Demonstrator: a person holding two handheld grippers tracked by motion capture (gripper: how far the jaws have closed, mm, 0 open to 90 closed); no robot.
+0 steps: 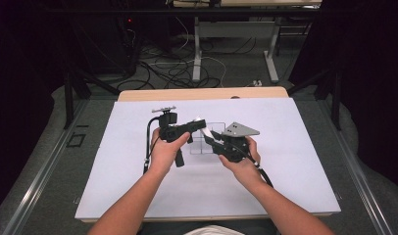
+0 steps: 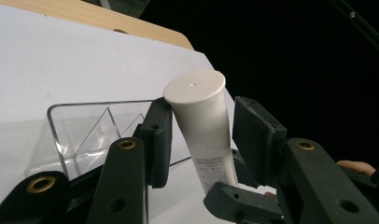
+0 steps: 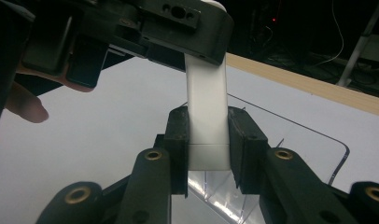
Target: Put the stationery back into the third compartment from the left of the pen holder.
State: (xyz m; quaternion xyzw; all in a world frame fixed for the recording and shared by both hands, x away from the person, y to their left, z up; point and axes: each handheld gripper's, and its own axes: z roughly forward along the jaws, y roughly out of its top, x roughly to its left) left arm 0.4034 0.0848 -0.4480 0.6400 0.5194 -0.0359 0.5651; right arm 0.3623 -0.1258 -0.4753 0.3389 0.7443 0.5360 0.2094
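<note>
Big picture first: the table under its white sheet, both hands working at its centre. Just beyond the hands, toward twelve o'clock, sits a clear plastic tray with dividers, resting on the sheet.

Now the right claw: it's pinching the flat crimped end of a white tube, pads pressed against both sides, the tube rising straight up toward twelve o'clock in the right gripper view. In the high view that right claw sits at about three o'clock of the tube, pointing left, with its grey three-cornered plate on top.

Over to the left claw, and here the tube stands between the pads, cap end up. The pad at nine o'clock touches the tube's side; the pad at three o'clock stands apart from it, a dark gap showing. So spread around the tube, not clamped. In the high view the left claw comes in from nine o'clock.

The tube itself: white, smooth, round flat cap with a tiny dot at its centre, small grey print low on the body, tapering flat at the held end. It hangs above the tray, off the table.
</note>
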